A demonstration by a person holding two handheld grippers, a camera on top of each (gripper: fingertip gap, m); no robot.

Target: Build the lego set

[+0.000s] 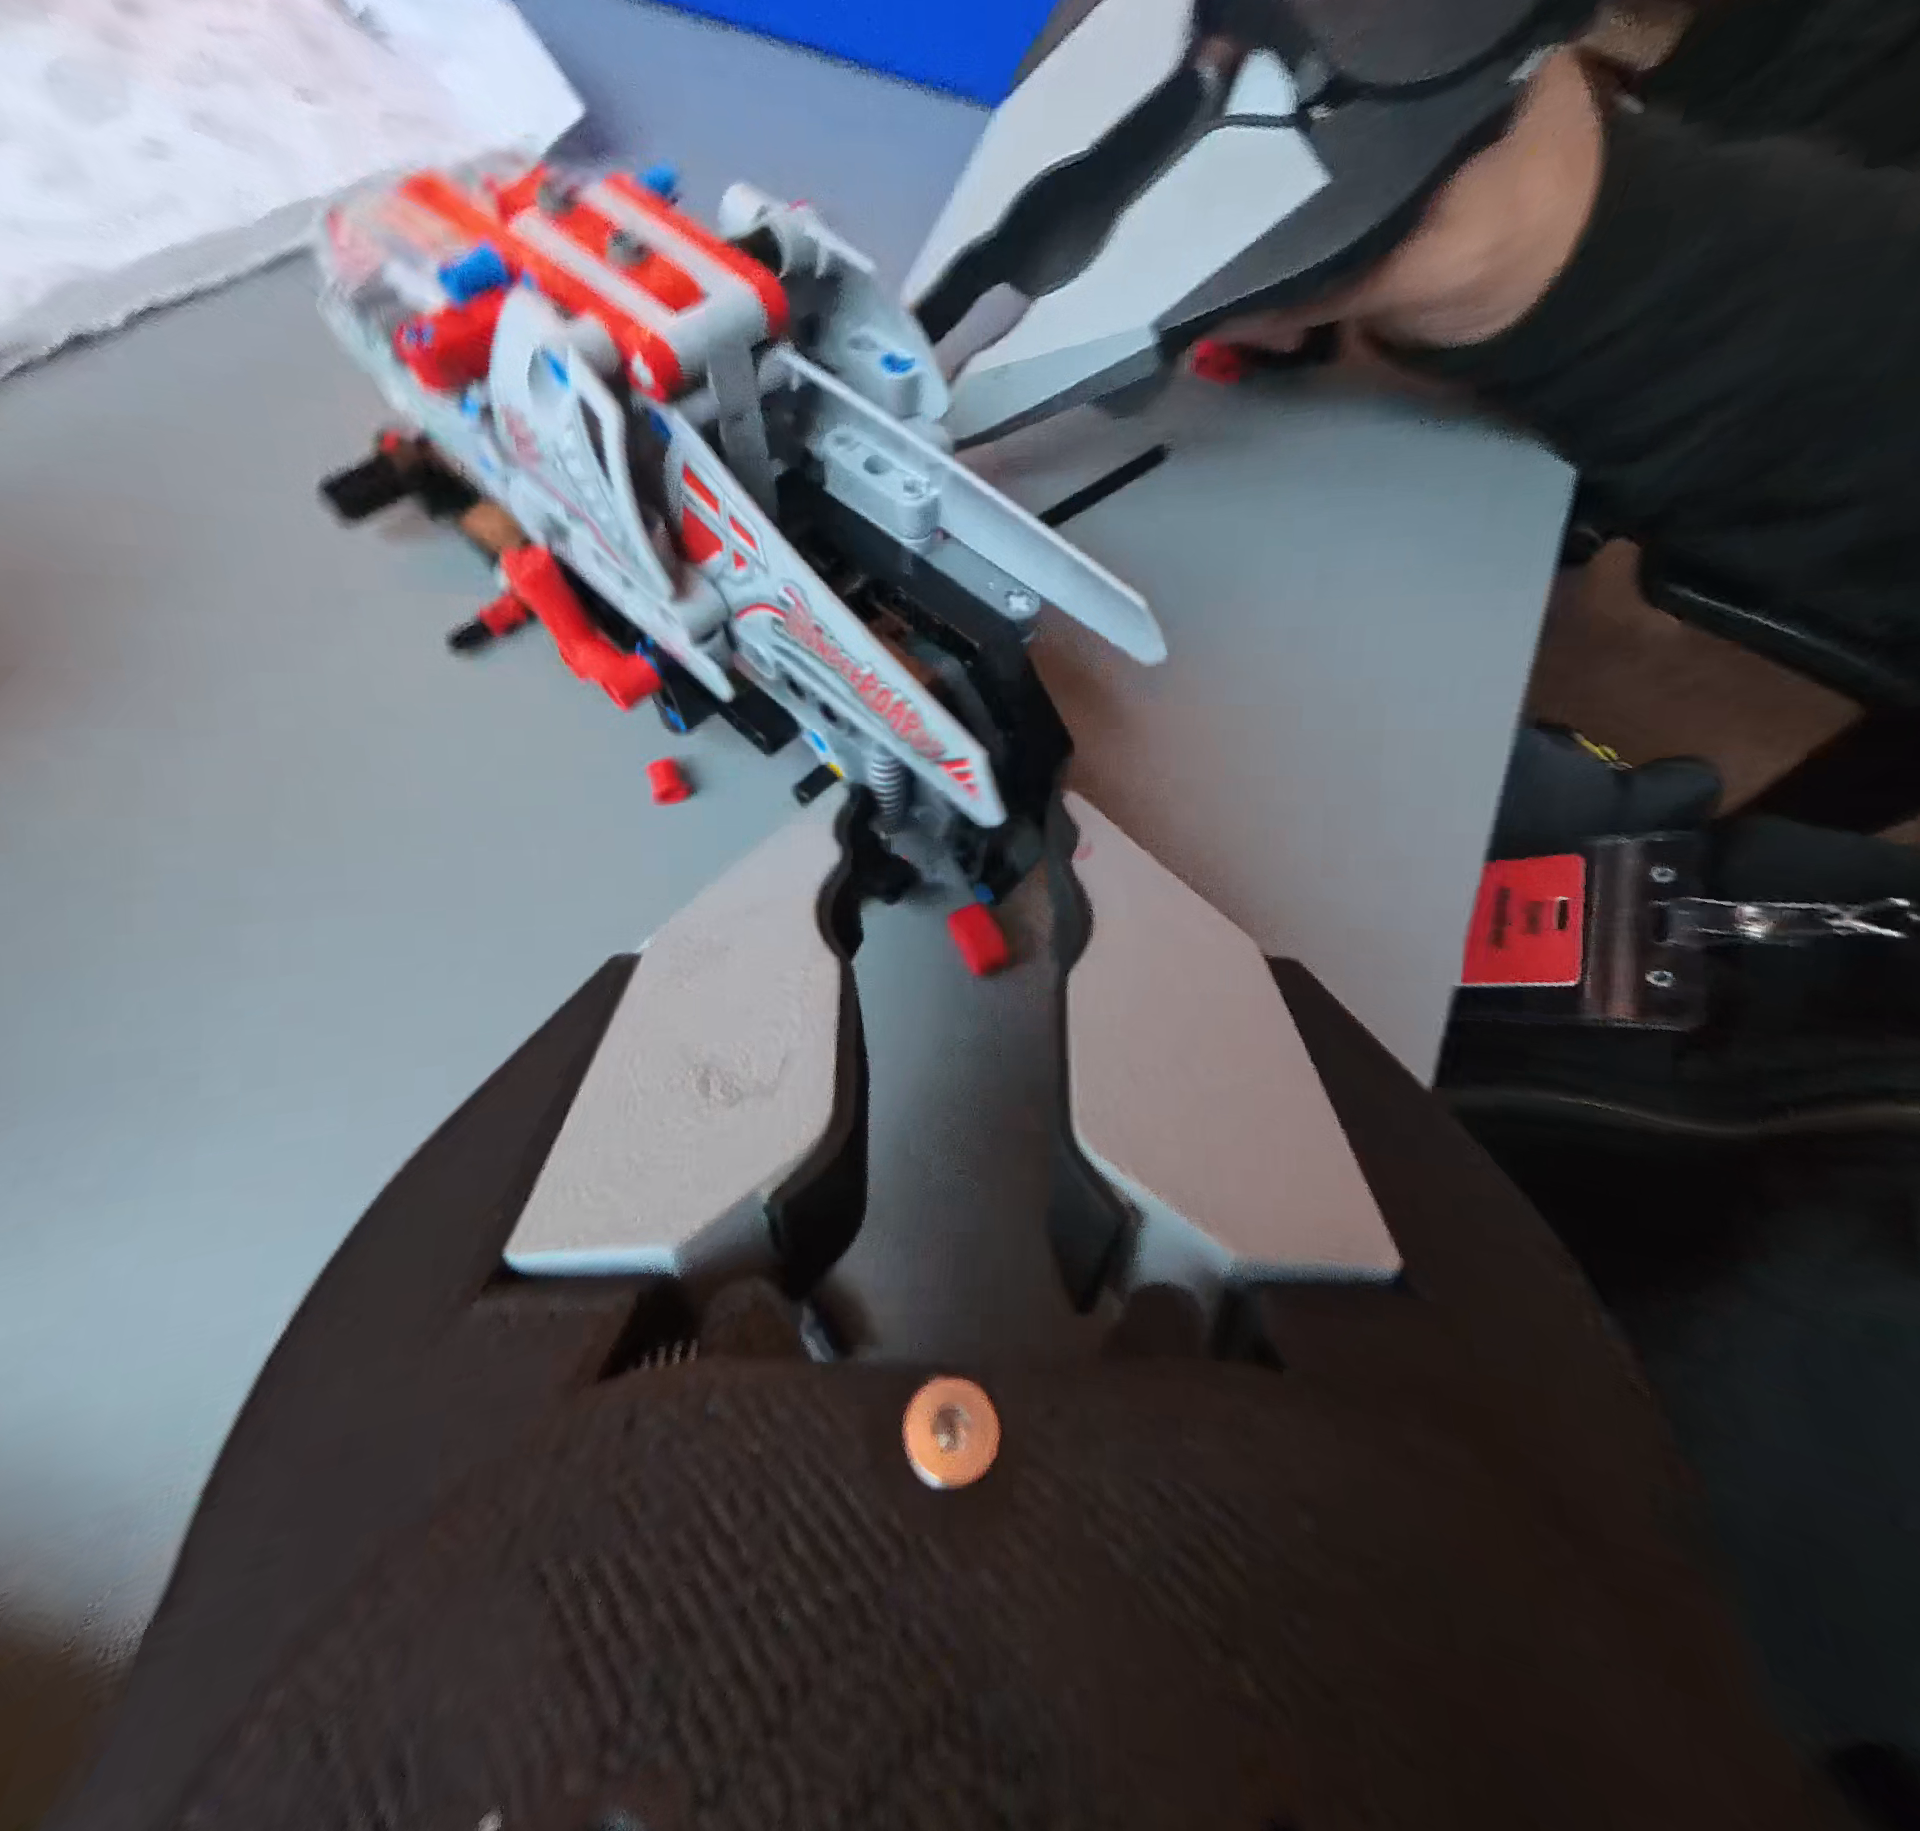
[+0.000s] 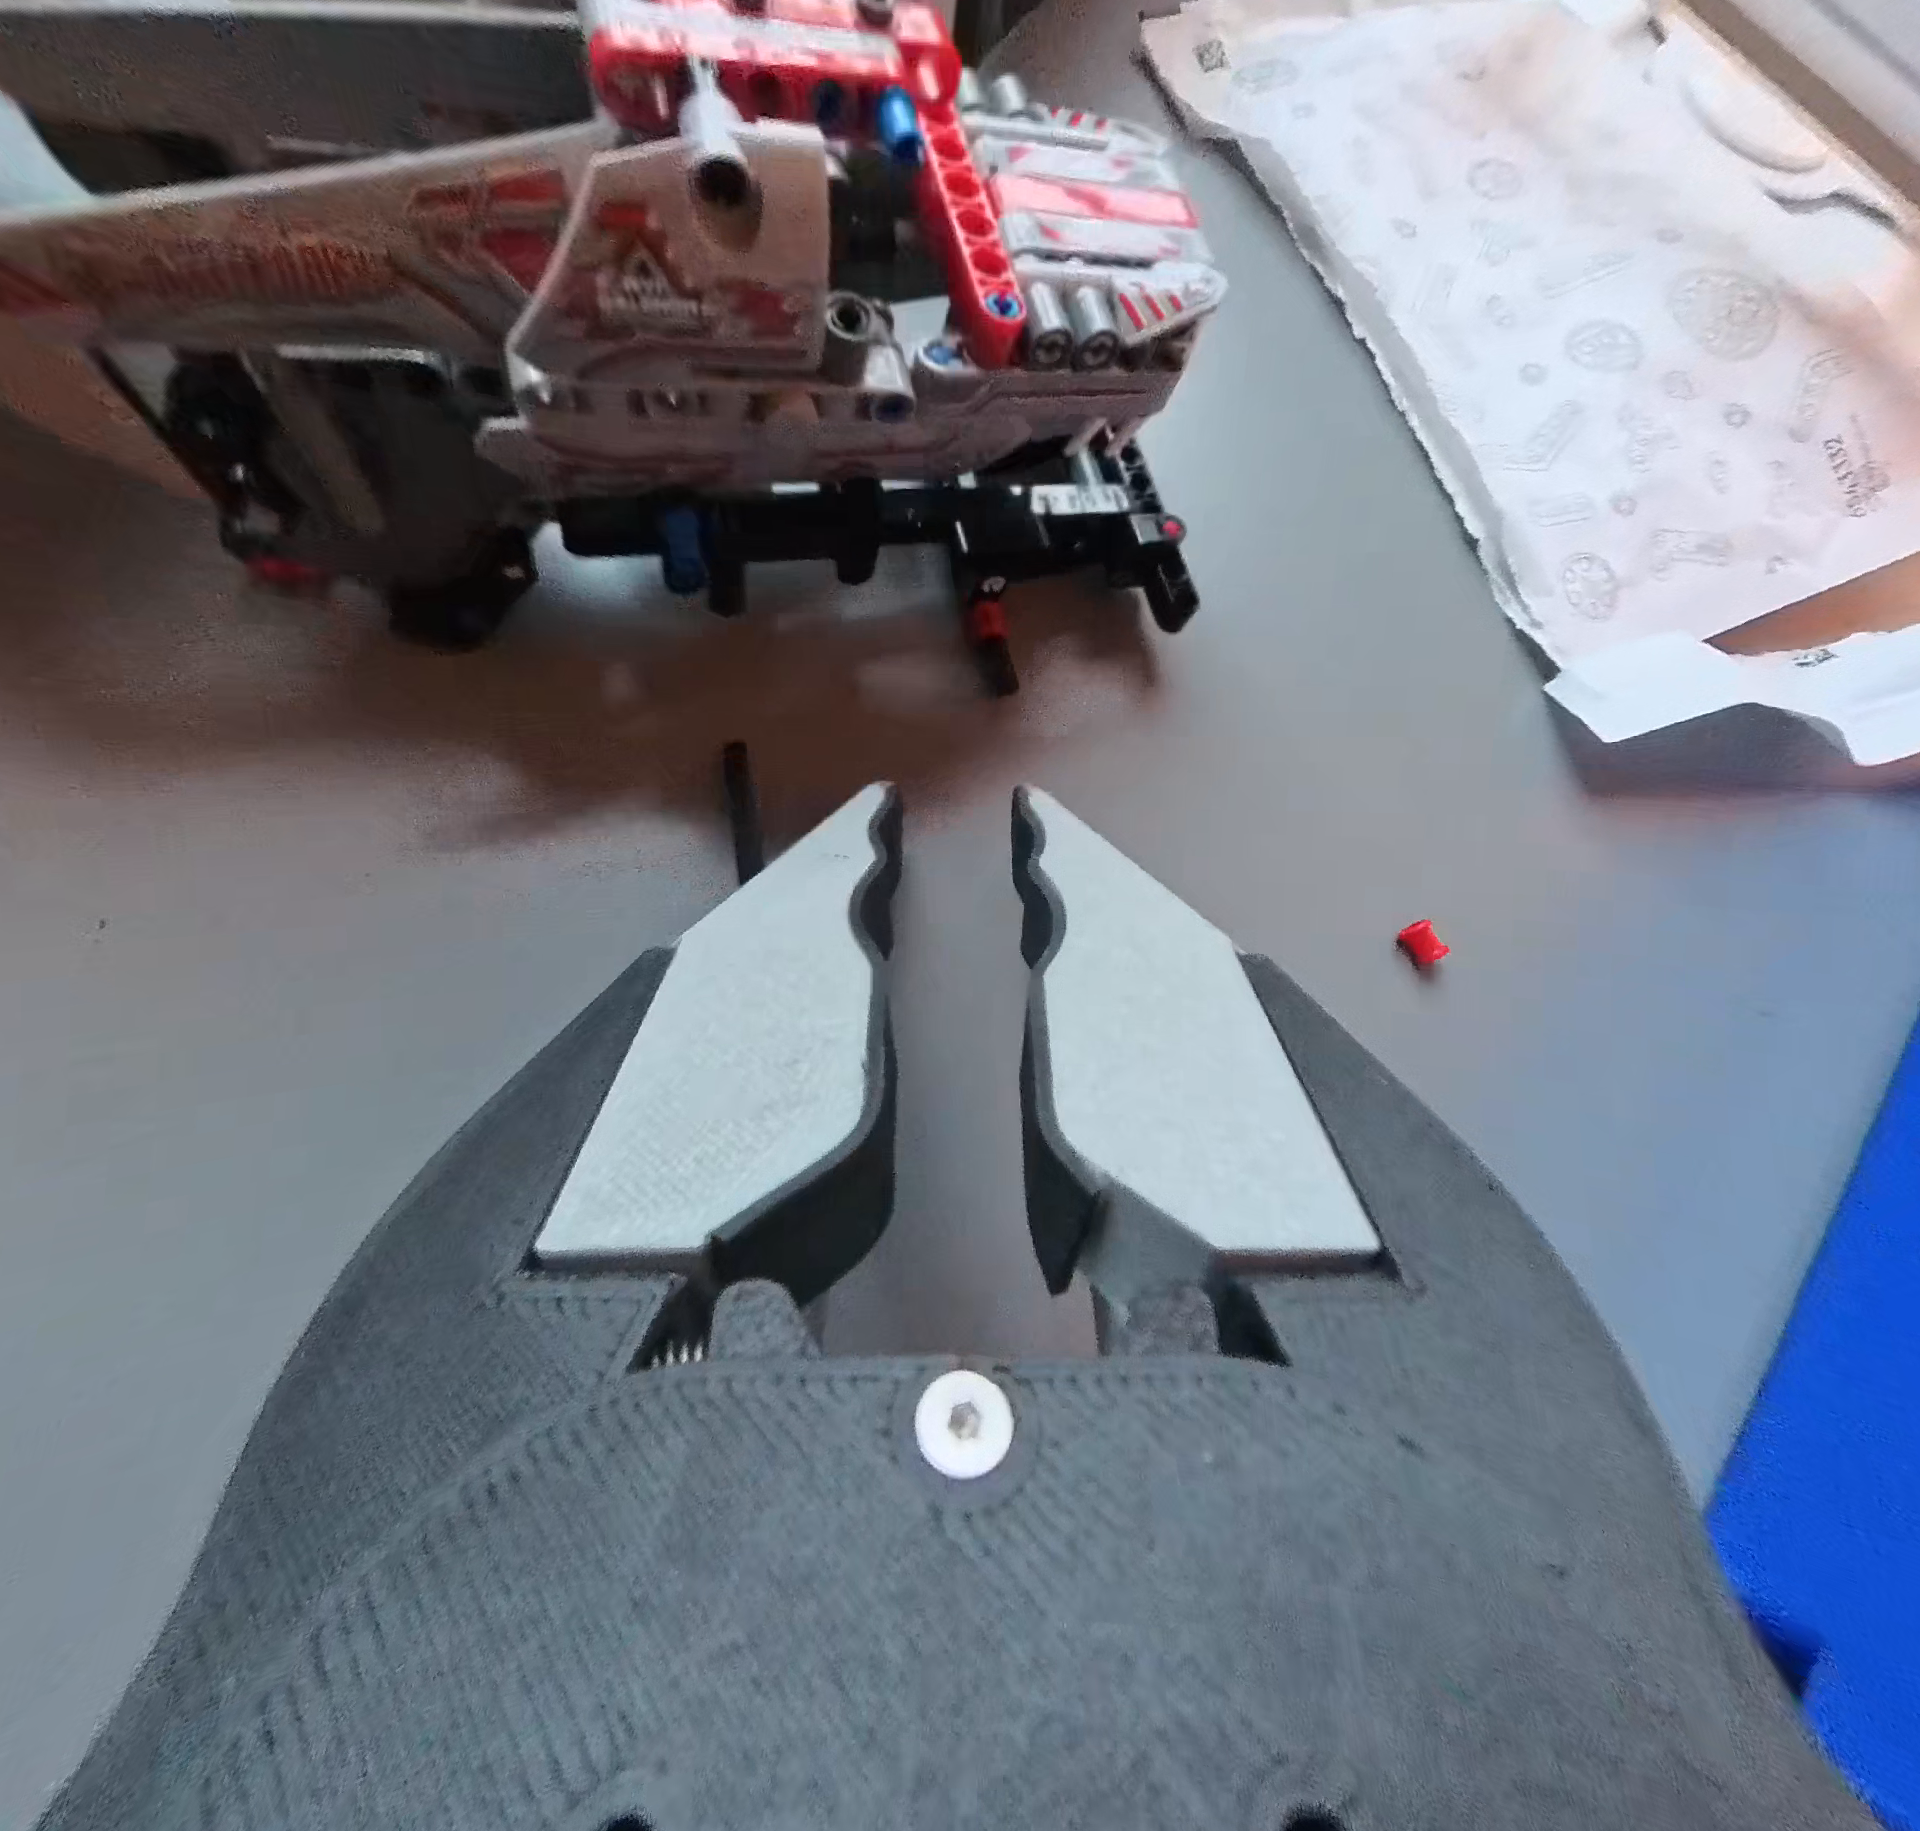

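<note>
Grey tabletop (image 2: 312,950) carries a partly built red, white and black lego vehicle model (image 2: 790,327), with torn printed paper packaging (image 2: 1610,327) to its right in the right wrist view. Left gripper (image 1: 951,877) has its black-edged fingers closed around the model's rear end, tilting it. Right gripper (image 2: 954,825) hovers near the model with jaws slightly parted, holding nothing. One small red bush piece (image 2: 1421,945) lies loose beside it.

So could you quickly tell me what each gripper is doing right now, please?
Left gripper: closed on the lego model.
Right gripper: open, empty.
</note>
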